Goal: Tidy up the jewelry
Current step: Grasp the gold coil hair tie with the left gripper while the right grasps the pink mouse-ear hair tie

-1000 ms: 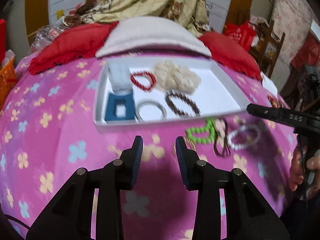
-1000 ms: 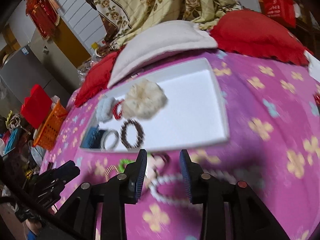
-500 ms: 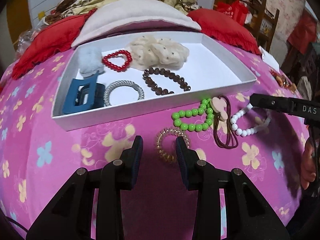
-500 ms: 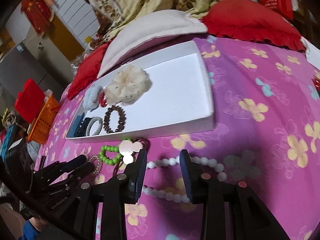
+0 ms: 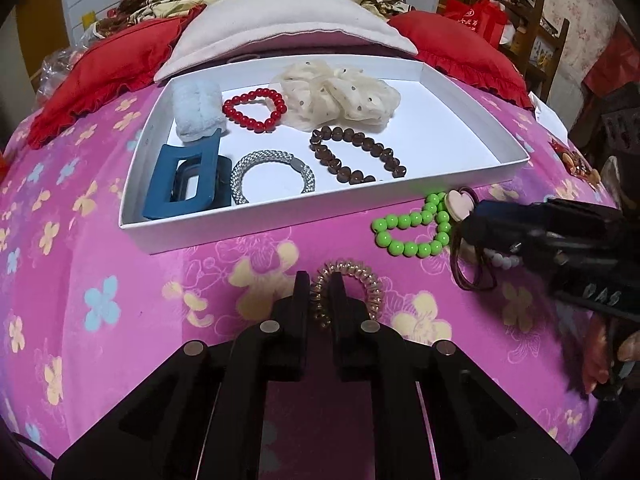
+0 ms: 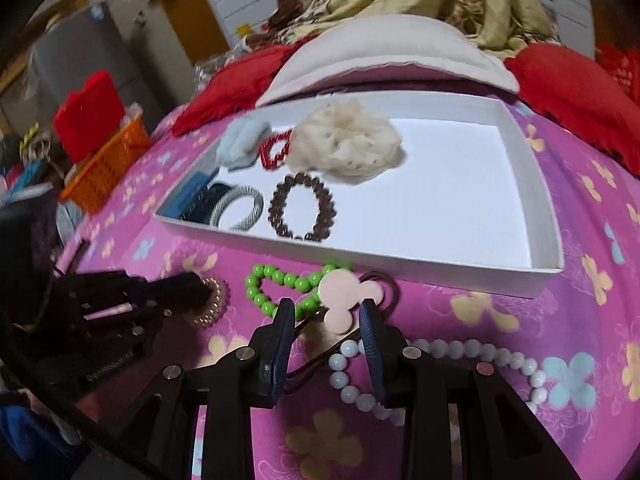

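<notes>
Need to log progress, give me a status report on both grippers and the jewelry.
Left gripper shut on gold coil hair tie. Right gripper open around pink heart hair tie. Green bead bracelet and white bead bracelet lie outside white tray.

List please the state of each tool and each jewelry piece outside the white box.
left tool: shut on gold spiral hair tie
right tool: open, around pink heart hair tie
green bead bracelet: lying on bedspread, outside the white box
white bead bracelet: lying on bedspread, ungrasped

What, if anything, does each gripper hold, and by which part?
Left gripper pinches the gold spiral hair tie by its left coil section. Right gripper is open, holding nothing.
</notes>
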Demonstrator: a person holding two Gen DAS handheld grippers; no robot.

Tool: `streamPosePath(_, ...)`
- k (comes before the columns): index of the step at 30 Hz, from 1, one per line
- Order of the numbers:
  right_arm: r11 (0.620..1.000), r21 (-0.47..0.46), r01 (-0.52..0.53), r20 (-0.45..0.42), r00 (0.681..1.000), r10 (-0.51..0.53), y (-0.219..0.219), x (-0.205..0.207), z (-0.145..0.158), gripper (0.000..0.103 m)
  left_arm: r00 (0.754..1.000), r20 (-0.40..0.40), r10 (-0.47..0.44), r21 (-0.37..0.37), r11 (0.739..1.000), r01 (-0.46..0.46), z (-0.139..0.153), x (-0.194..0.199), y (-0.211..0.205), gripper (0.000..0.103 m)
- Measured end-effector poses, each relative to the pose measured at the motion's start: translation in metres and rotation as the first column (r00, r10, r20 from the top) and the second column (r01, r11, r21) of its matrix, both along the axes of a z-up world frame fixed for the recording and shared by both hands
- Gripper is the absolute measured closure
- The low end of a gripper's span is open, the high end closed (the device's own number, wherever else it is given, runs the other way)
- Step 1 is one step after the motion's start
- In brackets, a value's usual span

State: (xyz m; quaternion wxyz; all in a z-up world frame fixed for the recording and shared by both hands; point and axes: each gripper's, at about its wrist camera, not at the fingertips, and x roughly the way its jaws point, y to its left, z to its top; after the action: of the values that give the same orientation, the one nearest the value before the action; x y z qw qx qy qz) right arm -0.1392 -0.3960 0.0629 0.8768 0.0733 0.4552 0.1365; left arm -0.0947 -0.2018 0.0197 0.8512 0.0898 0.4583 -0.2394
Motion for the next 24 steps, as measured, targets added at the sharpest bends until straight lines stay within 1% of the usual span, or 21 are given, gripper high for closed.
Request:
streamPosePath(2, 1.000, -0.018, -0.002, 0.008, 1.000, 0.002, 0.003, 0.002, 0.000, 0.071, 1.000, 0.001, 0.000, -0.001, 1.000, 0.000, 0.000, 0.000, 0.000, 0.095)
streamPosePath(9, 0.999, -0.024, 0.033, 0.009, 0.999, -0.032, 0.000, 0.005, -0.002, 0.071, 1.000, -0.002, -0.006, -0.007, 1.000, 0.006, 0.000, -0.001, 0.000, 0.095)
streamPosePath(12, 0.999, -0.002, 0.046, 0.005, 0.999, -0.046, -0.002, 0.006, -0.002, 0.071, 1.000, -0.004, -0.013, -0.006, 1.000, 0.013, 0.001, -0.003, -0.001, 0.095)
streamPosePath(14, 0.999, 0.004, 0.050, 0.009, 0.999, -0.050, -0.001, 0.006, -0.003, 0.067, 1.000, -0.003, -0.019, -0.001, 1.000, 0.019, 0.001, -0.005, -0.002, 0.095)
streamPosePath(16, 0.998, 0.003, 0.057, 0.016, 0.998, -0.057, 0.002, 0.008, -0.003, 0.058, 1.000, -0.001, -0.023, -0.001, 1.000, 0.023, 0.001, -0.006, -0.003, 0.095)
streamPosePath(18, 0.998, -0.020, 0.065, 0.034, 0.997, -0.065, 0.008, 0.011, -0.004, 0.058, 1.000, 0.004, -0.025, 0.002, 1.000, 0.025, 0.000, -0.007, -0.004, 0.095)
streamPosePath(21, 0.996, -0.040, 0.082, 0.039, 0.996, -0.081, 0.011, 0.014, -0.004, 0.058, 1.000, 0.006, -0.025, 0.001, 1.000, 0.025, 0.000, -0.008, -0.004, 0.095)
streamPosePath(23, 0.994, -0.045, 0.096, 0.037, 0.995, -0.095, 0.010, 0.014, -0.004, 0.063, 1.000, 0.003, -0.026, -0.001, 1.000, 0.026, 0.000, -0.008, -0.004, 0.095)
streamPosePath(24, 0.995, -0.039, 0.094, 0.038, 0.995, -0.093, 0.009, 0.013, -0.004, 0.070, 1.000, 0.003, -0.027, 0.000, 1.000, 0.027, 0.000, -0.008, -0.004, 0.095)
